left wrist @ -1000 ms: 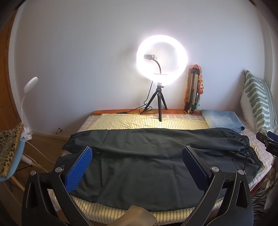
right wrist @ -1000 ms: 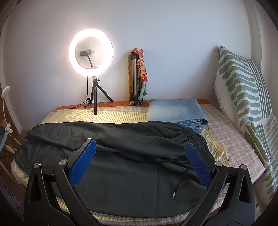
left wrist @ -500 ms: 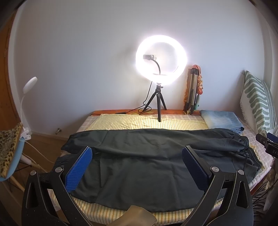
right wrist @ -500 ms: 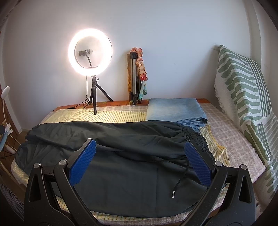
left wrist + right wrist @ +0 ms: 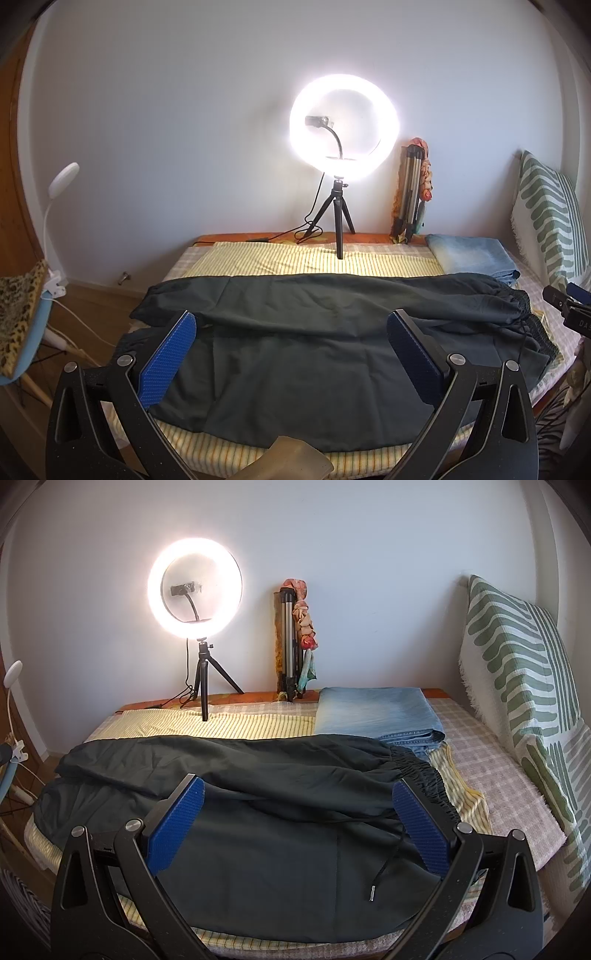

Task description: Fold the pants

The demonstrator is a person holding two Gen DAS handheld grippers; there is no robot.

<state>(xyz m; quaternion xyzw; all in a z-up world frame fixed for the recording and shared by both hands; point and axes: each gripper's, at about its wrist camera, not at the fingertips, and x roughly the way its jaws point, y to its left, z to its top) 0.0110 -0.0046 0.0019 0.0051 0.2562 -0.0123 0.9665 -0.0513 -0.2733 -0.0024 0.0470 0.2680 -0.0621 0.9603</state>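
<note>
Right wrist view, dark pants [image 5: 258, 812] spread sideways, elastic waistband right, both grippers' fingers [image 5: 177, 827] wide, empty.

Glowing against a pale wall [image 5: 369, 554] — ring light [image 5: 155, 587] standing on the bed [image 5: 491, 771]; striped pillow [image 5: 524, 686] leaning right, wooden floor [image 5: 92, 306] showing left.

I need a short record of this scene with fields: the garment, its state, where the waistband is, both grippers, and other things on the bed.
garment: dark pants
state: spread flat across the bed, legs side by side
waistband: right end, drawstring loose
left gripper: open, above pants, holding nothing
right gripper: open, holding nothing
other: folded jeans, ring light, pillow
</note>
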